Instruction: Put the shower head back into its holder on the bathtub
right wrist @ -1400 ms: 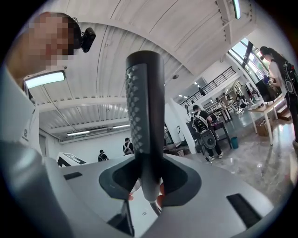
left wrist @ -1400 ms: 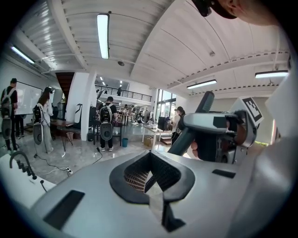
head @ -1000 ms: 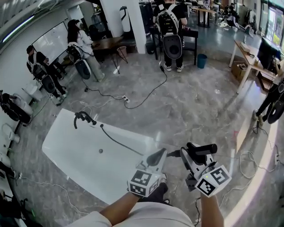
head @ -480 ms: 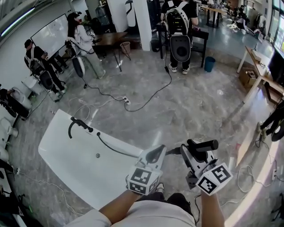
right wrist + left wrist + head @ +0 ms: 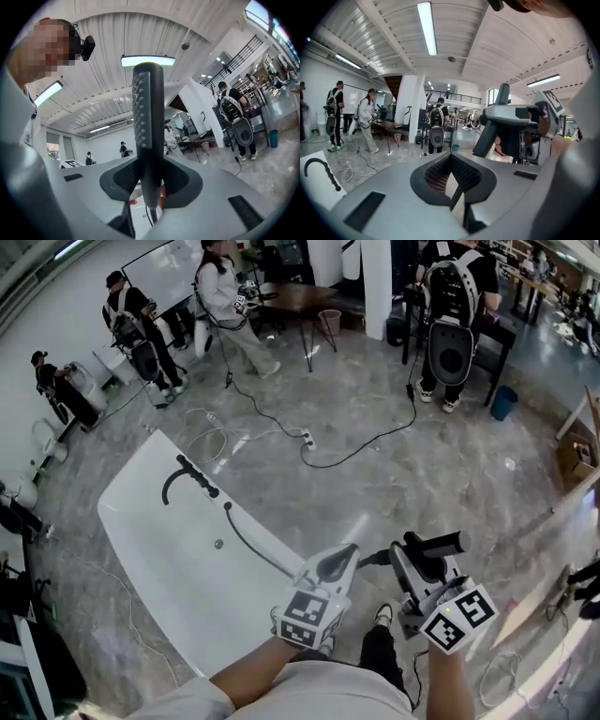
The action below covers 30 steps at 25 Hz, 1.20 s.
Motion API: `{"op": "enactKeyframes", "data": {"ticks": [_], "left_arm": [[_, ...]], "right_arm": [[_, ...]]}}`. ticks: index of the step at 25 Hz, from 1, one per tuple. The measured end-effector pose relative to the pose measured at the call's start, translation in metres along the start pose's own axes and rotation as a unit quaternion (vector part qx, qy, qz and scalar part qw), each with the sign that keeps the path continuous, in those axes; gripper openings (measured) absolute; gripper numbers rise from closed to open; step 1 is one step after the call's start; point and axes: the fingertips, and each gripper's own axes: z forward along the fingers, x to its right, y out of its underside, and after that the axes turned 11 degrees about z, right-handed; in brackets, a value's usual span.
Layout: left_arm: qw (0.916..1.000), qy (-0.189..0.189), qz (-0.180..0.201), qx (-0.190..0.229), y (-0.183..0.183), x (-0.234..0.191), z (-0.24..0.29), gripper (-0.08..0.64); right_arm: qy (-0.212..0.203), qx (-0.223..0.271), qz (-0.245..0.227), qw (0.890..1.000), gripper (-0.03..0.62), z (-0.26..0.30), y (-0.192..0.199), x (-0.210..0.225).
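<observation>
Head view: we carry the left gripper (image 5: 345,559) and right gripper (image 5: 412,559) side by side above the floor, off the tub's (image 5: 141,549) near corner. The hose (image 5: 253,542) runs from the tub toward them. The shower head (image 5: 439,546) is well apart from the tub's black fitting (image 5: 197,476).

Left gripper view: our jaws are together, with nothing between them.

Right gripper view: our jaws are clamped on the shower head's handle.

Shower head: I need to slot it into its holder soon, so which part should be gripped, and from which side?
Take the shower head on its slim straight handle, below the nozzle strip and above the hose, coming in square across it, as the right tool does now. That part is narrow and even, so the grip likely sits firm.
</observation>
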Motion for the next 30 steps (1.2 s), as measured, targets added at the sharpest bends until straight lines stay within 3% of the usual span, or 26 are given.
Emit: {"op": "enactKeyframes", "data": {"ticks": [7, 14, 23, 30], "left_arm": [[0.9944, -0.102, -0.027, -0.009, -0.015, -0.038, 0.019, 0.005], [0.9835, -0.174, -0.045, -0.017, -0.022, -0.063, 0.047, 0.005], [0.9719, -0.229, -0.051, -0.019, -0.026, -0.106, 0.064, 0.005], [0.9587, -0.275, -0.073, -0.010, -0.017, -0.177, 0.068, 0.005]], "right_arm": [[-0.092, -0.045, -0.004, 0.995, 0.134, 0.049, -0.035, 0.011], [-0.149, -0.074, -0.005, 0.986, 0.134, 0.086, -0.060, 0.041], [-0.197, -0.104, -0.004, 0.975, 0.133, 0.142, -0.065, 0.054], [-0.242, -0.135, -0.014, 0.961, 0.134, 0.220, -0.060, 0.041]]}}
